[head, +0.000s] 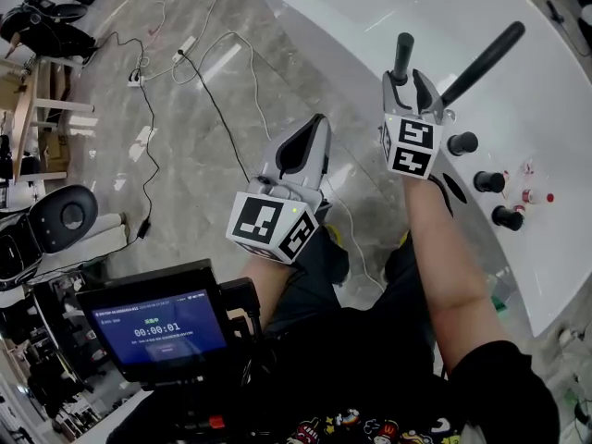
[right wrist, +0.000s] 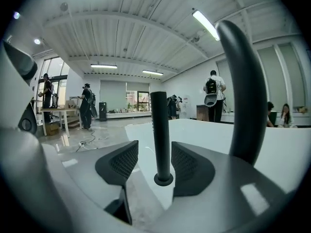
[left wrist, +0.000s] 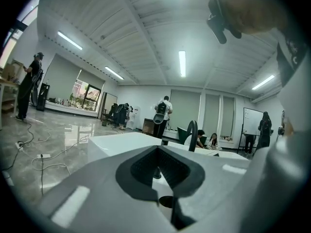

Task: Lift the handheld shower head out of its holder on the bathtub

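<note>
Shower head: the black handheld shower head [head: 403, 55] stands upright in its round holder [right wrist: 163, 179] on the bathtub [head: 351, 26] rim, close to the rim's outer edge.
Right jaws: the right gripper [head: 407, 80] has its jaws wide apart, one on each side of the shower head's stem. A gap shows on both sides, so neither pad presses on the stem.
Left jaws: the left gripper [head: 302, 146] has its jaws closed together at the tips with nothing held. It hangs over the floor [head: 185, 146] just outside the bathtub.
Edges: the bathtub rim runs diagonally across the head view. A curved black spout [head: 483, 63] rises from the rim just beside the shower head. Three black knobs [head: 462, 143] sit in a row along the rim, nearer the person.
Open room: outside the bathtub is marble floor, crossed by cables [head: 148, 146] and a power strip [head: 137, 80] well apart from the bathtub. The white basin is open.
Writing: a screen [head: 162, 326] at the person's chest reads 00:00:01, and its other lines are too small to read. The gripper cubes bear black-and-white square markers.
Head view alone: the knobs, the screen and both grippers at once.
Right gripper view alone: the gaps between the pads and the stem.
Left gripper view alone: a whiteboard [left wrist: 251, 120] far beyond the bathtub.
Both gripper views: people standing and sitting in the hall past the bathtub.
</note>
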The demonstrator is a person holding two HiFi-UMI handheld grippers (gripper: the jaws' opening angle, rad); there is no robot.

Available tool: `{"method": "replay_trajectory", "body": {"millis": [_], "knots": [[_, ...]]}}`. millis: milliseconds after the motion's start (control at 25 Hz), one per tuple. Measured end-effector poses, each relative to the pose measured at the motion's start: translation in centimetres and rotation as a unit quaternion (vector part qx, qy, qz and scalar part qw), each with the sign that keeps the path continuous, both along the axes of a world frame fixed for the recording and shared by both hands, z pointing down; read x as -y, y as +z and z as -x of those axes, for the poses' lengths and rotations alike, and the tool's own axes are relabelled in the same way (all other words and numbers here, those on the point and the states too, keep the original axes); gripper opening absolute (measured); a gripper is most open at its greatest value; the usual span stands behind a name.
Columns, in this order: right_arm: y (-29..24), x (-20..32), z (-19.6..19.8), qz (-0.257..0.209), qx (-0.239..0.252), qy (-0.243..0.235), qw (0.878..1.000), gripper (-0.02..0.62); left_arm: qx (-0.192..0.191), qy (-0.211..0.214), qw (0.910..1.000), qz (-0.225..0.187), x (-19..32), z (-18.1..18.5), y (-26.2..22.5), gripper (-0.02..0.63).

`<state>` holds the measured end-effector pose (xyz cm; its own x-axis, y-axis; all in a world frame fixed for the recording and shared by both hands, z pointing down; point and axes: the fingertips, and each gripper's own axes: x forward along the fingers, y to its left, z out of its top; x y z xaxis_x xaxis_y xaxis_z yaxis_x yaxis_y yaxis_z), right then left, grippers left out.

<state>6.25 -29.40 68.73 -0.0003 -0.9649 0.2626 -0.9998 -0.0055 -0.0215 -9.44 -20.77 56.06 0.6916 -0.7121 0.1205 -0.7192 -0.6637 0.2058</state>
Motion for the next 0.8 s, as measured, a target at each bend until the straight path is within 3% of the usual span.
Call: {"method": "replay_trajectory", "body": {"millis": [400, 560, 800], "knots": [[3.7, 2.8, -0.7, -0.008, 0.001, 0.052, 0.999, 0.232, 0.002, 0.002, 1.0000, -0.001, 3.6, -1.8, 5.6, 0.001], [3.8, 3.6, -1.3, -0.015, 0.000, 0.058, 0.998, 0.144, 0.002, -0.008, 1.0000, 0.001, 6.4, -3.1, 7.7, 0.001], [3.5, 4.0, -1.9, -0.012, 0.000, 0.058, 0.998, 0.152, 0.005, -0.019, 0.9997, 0.012, 8.0, -3.4, 8.7, 0.001]]}}
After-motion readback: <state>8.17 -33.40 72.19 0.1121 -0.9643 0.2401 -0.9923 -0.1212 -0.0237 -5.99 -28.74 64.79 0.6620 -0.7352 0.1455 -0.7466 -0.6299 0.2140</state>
